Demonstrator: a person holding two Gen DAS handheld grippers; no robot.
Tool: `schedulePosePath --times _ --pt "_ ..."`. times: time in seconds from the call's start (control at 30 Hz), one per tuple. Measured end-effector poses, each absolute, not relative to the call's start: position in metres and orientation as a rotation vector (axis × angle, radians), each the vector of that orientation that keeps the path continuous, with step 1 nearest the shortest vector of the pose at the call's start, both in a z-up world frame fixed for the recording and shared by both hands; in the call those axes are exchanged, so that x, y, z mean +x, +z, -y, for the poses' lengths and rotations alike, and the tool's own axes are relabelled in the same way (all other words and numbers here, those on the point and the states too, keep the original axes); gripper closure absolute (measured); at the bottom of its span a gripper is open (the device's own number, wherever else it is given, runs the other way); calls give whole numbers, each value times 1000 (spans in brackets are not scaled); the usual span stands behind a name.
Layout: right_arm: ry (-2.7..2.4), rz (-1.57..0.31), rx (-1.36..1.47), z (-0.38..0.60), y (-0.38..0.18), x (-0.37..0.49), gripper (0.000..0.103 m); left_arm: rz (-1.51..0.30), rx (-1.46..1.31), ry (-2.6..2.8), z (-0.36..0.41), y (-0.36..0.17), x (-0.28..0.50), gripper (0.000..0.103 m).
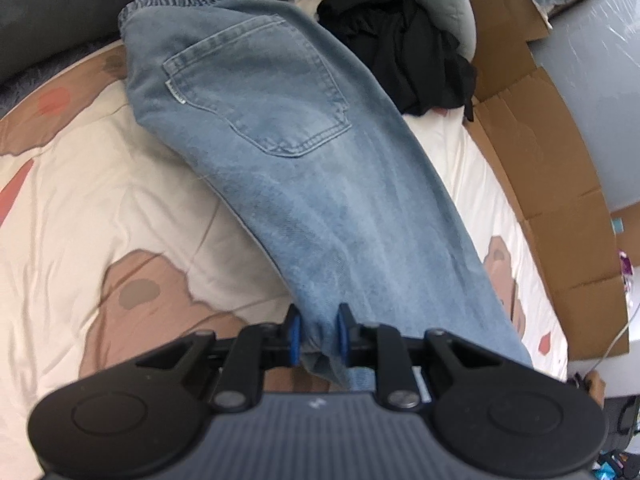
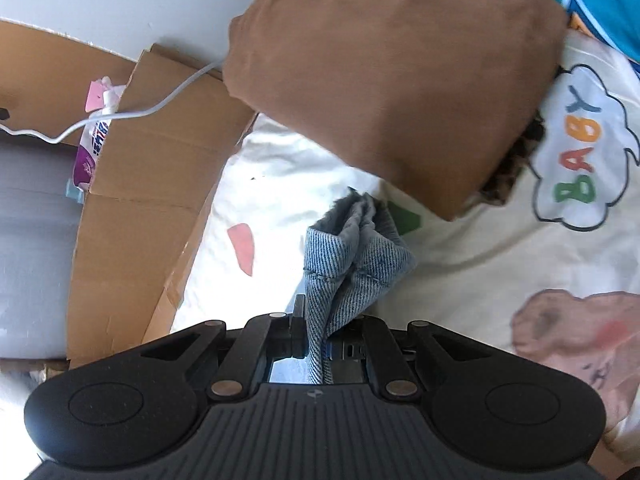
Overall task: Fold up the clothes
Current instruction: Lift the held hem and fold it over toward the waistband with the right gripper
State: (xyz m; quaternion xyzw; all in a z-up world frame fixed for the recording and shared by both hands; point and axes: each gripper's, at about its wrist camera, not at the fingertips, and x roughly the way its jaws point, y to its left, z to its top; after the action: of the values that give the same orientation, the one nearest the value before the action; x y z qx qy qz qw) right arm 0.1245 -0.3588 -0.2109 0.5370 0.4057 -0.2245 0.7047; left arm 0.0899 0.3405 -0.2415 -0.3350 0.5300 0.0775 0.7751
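Observation:
Light blue jeans (image 1: 288, 152) lie folded lengthwise on the cream bedcover (image 1: 80, 184), waistband at the far end, a back pocket facing up. My left gripper (image 1: 318, 336) is shut on the near leg end, its blue pads (image 1: 295, 336) pinching the denim. In the right wrist view my right gripper (image 2: 328, 320) is shut on a bunched hem of the jeans (image 2: 352, 256), which sticks up past the fingers above the bedcover (image 2: 460, 264).
A black garment (image 1: 404, 48) is heaped beyond the jeans. A folded brown garment (image 2: 384, 72) lies ahead of the right gripper. Flattened cardboard (image 1: 552, 184) runs along the bed's edge, also cardboard (image 2: 132, 184) with a white cable (image 2: 132, 114) and a packet.

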Motion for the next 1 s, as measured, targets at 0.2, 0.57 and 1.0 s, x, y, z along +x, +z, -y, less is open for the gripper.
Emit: schedulePosePath --times 0.2,0.57,1.0 --pt "-460 -849 1174 366 -218 70 97 -1160 -707 143 -339 -238 74 84" --pt "-532 -844 1231 381 -274 -20 97 -1212 -587 135 -325 -230 48 84" --pt "-629 -849 1202 379 -311 -88 97 -1279 -520 129 -312 -243 21 84"
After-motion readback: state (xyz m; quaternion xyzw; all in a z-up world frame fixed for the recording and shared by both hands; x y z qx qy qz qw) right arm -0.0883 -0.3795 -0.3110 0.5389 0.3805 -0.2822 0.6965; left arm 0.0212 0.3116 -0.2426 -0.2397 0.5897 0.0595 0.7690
